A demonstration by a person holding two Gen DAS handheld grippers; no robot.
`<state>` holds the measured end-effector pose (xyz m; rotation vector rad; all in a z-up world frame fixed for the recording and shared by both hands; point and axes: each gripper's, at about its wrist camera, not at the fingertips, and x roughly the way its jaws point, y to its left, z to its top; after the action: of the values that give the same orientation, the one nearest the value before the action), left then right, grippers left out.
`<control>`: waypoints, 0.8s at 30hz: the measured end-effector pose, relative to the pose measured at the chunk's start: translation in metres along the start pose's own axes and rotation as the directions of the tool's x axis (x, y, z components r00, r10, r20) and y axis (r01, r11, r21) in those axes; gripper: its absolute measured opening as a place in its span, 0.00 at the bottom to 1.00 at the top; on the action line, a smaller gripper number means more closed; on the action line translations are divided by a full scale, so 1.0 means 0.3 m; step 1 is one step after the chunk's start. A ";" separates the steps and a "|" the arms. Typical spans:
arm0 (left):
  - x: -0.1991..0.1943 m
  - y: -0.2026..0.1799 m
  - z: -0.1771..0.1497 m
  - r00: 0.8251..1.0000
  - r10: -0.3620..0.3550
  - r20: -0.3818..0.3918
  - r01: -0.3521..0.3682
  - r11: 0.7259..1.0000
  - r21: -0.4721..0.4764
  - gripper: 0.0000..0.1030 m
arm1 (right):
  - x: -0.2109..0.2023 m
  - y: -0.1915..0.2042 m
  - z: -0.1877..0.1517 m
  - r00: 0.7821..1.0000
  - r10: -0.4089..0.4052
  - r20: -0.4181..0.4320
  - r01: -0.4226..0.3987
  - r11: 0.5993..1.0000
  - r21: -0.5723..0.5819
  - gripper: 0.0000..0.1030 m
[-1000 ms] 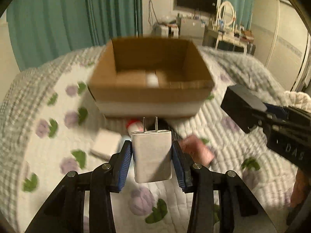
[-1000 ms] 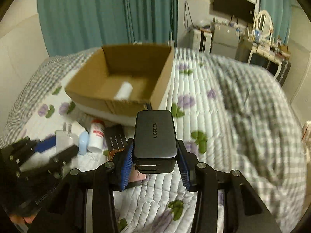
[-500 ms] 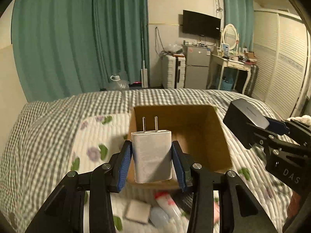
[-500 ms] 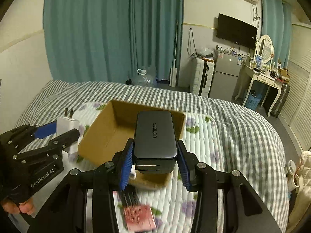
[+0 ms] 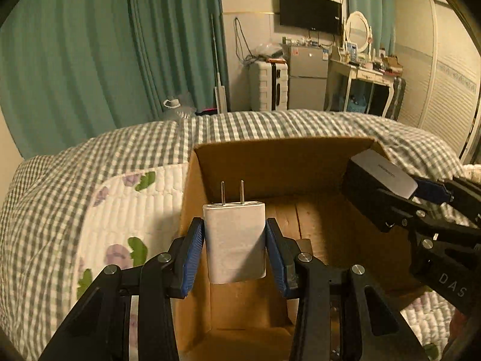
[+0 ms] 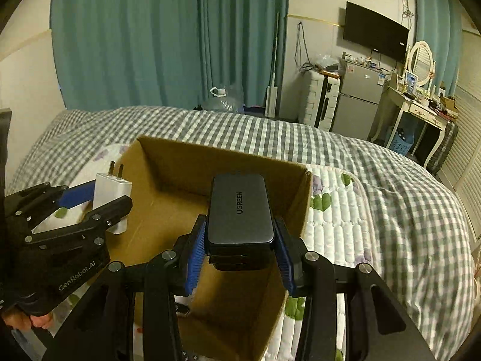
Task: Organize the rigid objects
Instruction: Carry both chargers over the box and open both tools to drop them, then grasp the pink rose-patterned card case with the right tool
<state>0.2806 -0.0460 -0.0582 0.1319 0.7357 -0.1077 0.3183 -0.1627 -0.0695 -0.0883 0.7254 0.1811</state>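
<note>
Over bed's cardboard box [image 5: 270,162], left fingers [image 5: 192,249] clamp white charger [image 5: 234,240] prongs-forward; right fingers [image 6: 197,249] clamp dark charger [image 6: 240,210] lengthwise.

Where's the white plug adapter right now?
The white plug adapter is clamped in the left gripper, prongs up, over the left side of the cardboard box; in the right wrist view it sits at far left.

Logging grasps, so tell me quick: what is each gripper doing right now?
Left gripper: closed on the white charger, over the cardboard box.
Right gripper: closed on the dark UGREEN charger.
</note>
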 end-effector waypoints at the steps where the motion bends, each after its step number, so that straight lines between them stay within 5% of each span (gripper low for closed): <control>1: 0.007 -0.007 -0.004 1.000 0.000 0.001 0.000 1.000 0.002 0.41 | 0.009 -0.003 -0.003 1.000 0.003 0.001 -0.003 1.000 0.001 0.40; 5: 0.020 -0.022 -0.012 1.000 -0.018 0.004 0.018 1.000 0.005 0.43 | 0.001 -0.044 -0.006 0.998 0.025 0.053 -0.028 0.998 0.059 0.42; 6: 0.014 -0.028 -0.014 1.000 -0.018 0.010 0.018 1.000 0.012 0.46 | -0.014 -0.055 -0.003 0.997 0.031 0.075 -0.036 0.997 0.072 0.54; 8: -0.012 -0.037 -0.013 0.999 0.009 0.036 -0.009 1.000 0.021 0.64 | -0.047 -0.061 0.006 0.996 0.025 0.088 -0.032 0.997 0.077 0.67; 11: -0.075 -0.053 -0.013 0.999 -0.011 0.039 0.010 1.000 0.023 0.76 | -0.110 -0.069 0.010 0.995 0.008 0.096 -0.016 0.997 0.075 0.67; 15: -0.220 -0.068 -0.032 0.998 0.005 0.065 -0.007 0.999 0.033 0.80 | -0.226 -0.065 -0.008 0.997 0.013 0.078 -0.018 0.998 0.060 0.73; 18: -0.341 -0.062 -0.057 0.996 0.007 0.090 -0.010 1.000 0.027 0.92 | -0.359 -0.055 -0.033 0.995 -0.005 0.103 0.001 0.999 0.034 0.80; 24: -0.539 -0.037 -0.100 0.993 0.059 0.103 -0.061 0.998 0.020 0.94 | -0.588 -0.024 -0.061 0.990 -0.018 0.139 0.019 1.000 -0.006 0.93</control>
<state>0.1401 -0.0439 0.0280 0.1696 0.6276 -0.0654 0.1785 -0.1959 0.0346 -0.0884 0.5851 0.1708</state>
